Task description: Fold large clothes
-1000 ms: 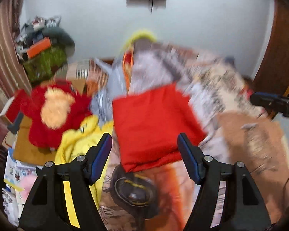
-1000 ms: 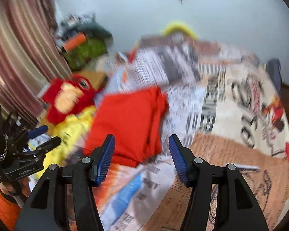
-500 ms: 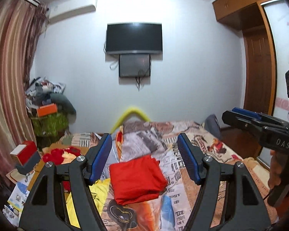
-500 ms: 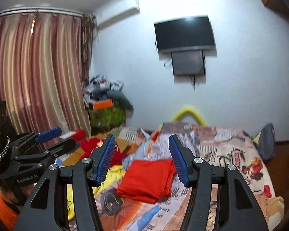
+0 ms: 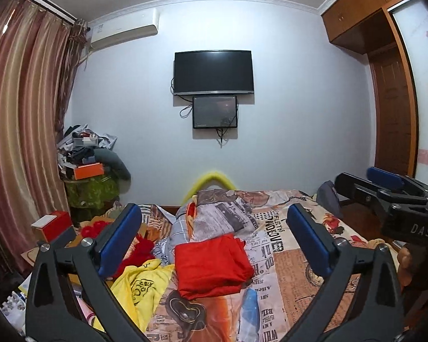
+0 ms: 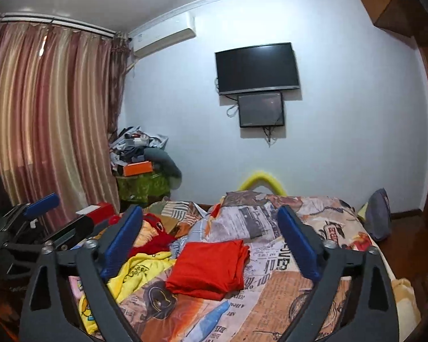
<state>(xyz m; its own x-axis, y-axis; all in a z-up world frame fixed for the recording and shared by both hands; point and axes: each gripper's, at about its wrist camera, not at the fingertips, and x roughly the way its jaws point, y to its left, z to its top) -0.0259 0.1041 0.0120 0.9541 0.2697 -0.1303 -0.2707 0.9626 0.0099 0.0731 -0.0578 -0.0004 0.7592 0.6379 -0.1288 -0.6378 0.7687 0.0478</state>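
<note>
left gripper [image 5: 214, 242]: jaws opening wide, nothing between them | right gripper [image 6: 209, 242]: jaws opening wide, nothing held | red garment [image 5: 211, 265]: lay folded on bed [image 5: 294, 256], beside yellow garment [image 5: 142, 285]

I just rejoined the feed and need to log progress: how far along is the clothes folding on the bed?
Done: the red garment lies folded in a neat rectangle on the printed bedsheet. In hand: nothing; the left gripper and right gripper are both opening, with no cloth between their jaws. Left: the yellow garment lies crumpled beside the red one, and more red fabric is heaped behind it.
</note>
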